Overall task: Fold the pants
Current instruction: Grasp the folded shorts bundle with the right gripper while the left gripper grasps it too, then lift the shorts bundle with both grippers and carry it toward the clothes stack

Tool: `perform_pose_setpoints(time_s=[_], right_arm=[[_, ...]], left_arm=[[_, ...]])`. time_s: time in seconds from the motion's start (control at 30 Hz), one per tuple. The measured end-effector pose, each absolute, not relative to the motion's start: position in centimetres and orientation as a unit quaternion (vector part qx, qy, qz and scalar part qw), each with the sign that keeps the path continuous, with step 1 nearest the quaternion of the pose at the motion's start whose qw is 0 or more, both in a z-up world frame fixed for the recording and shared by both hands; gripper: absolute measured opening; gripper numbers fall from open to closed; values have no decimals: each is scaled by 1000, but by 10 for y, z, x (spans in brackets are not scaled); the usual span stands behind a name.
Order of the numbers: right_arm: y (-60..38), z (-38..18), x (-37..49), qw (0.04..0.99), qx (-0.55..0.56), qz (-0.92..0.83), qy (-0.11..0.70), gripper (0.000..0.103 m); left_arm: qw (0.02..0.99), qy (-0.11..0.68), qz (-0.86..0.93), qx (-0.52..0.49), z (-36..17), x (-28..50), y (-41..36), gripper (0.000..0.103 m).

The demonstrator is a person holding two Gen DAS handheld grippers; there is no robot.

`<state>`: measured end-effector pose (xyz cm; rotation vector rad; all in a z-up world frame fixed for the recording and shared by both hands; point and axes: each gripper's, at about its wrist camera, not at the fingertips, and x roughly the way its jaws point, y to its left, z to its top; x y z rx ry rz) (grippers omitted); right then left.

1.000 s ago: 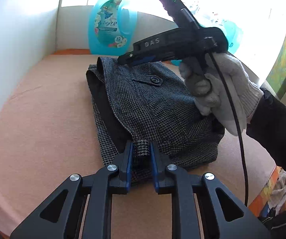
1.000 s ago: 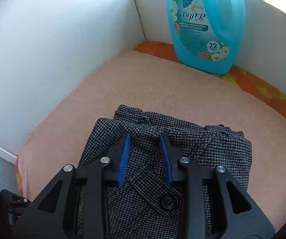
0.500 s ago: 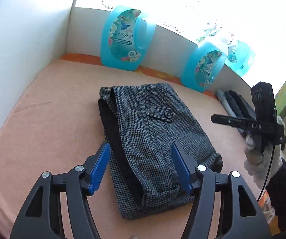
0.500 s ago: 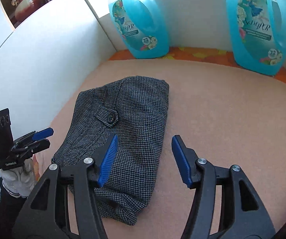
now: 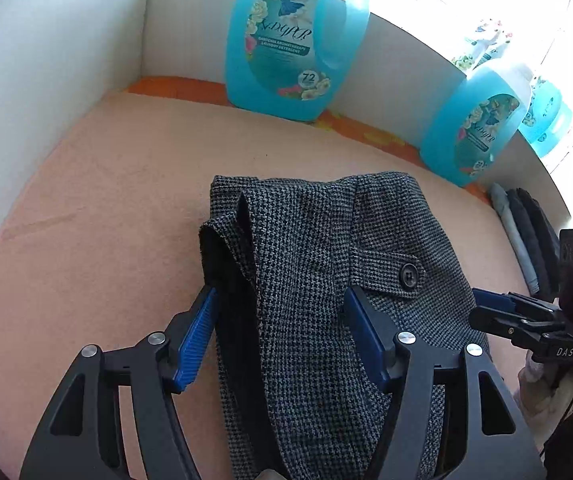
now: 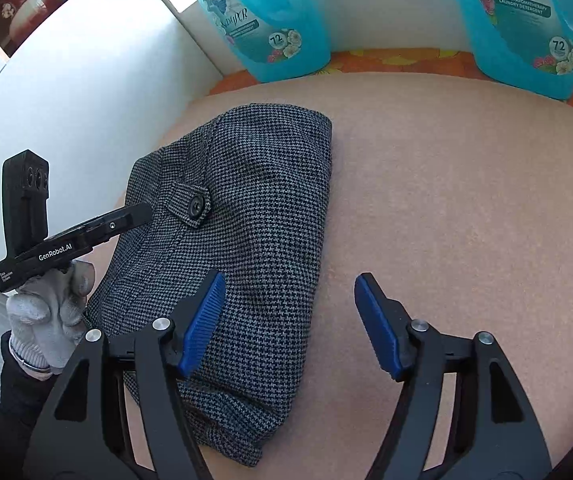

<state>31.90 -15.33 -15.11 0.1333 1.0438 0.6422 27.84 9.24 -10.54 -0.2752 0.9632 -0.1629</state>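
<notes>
The left gripper [image 5: 280, 338] is spread wide over the folded pants [image 5: 326, 280] and grips nothing. The pants lie at the centre of the pink mat [image 5: 98, 208]. At 3 o'clock, the right gripper [image 6: 288, 326] gapes wide and empty, its left finger [image 6: 202, 324] above the cloth. Detergent bottles [image 5: 292, 36] stand at 12 o'clock.

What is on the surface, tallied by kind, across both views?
Detergent jugs: 3
Folded houndstooth pants: 1
Folded dark garments at the edge: count unclear
Total, garments at the edge aside: 4
</notes>
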Motion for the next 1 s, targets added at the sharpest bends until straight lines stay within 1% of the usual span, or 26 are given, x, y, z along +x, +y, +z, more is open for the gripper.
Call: perform_pose_setpoints(time_s=[0.03,0.07,0.1,0.2,0.37,0.47,0.5,0.53,0.57,0.6,0.63,0.7,0.8,0.9,1.0], right_arm=[[-152,-152,323,814,67,305,490,70],[-150,-154,328,809,73,312,492,70],[-149,-157,332,804,78,319,495,70],[-145,-162,339,802,83,333,489,70],[-147,-164,348,791,113,359,482,70],[-144,-167,350,783,120,378,479,69],[-140,-168,350,780,118,382,481,63],[-137,-169,350,781,113,383,481,59],[-135,-169,349,781,109,383,482,55],[-133,-169,349,780,107,383,483,50],[-131,-169,350,780,107,383,483,46],[-129,-169,349,780,110,383,482,32],[-126,-161,340,791,97,378,471,23],[-122,-148,327,807,76,372,453,19],[-119,-132,313,820,59,369,434,16]], left_arm=[[870,467,-78,-136,-109,281,94,65],[869,471,-75,-136,-113,283,95,73],[868,472,-72,-137,-116,284,97,76],[862,475,-82,-157,-124,286,101,77],[867,456,-98,-175,-128,285,108,78],[870,448,-107,-176,-129,288,107,76],[871,445,-110,-175,-129,289,106,71],[871,444,-116,-178,-130,290,106,66],[871,441,-115,-183,-130,291,106,63],[870,440,-116,-190,-131,292,106,56],[870,436,-117,-198,-131,292,107,53],[869,431,-116,-212,-132,292,109,45],[878,418,-111,-207,-127,288,105,36],[889,404,-106,-188,-119,283,98,30],[892,392,-112,-195,-112,281,98,26]])
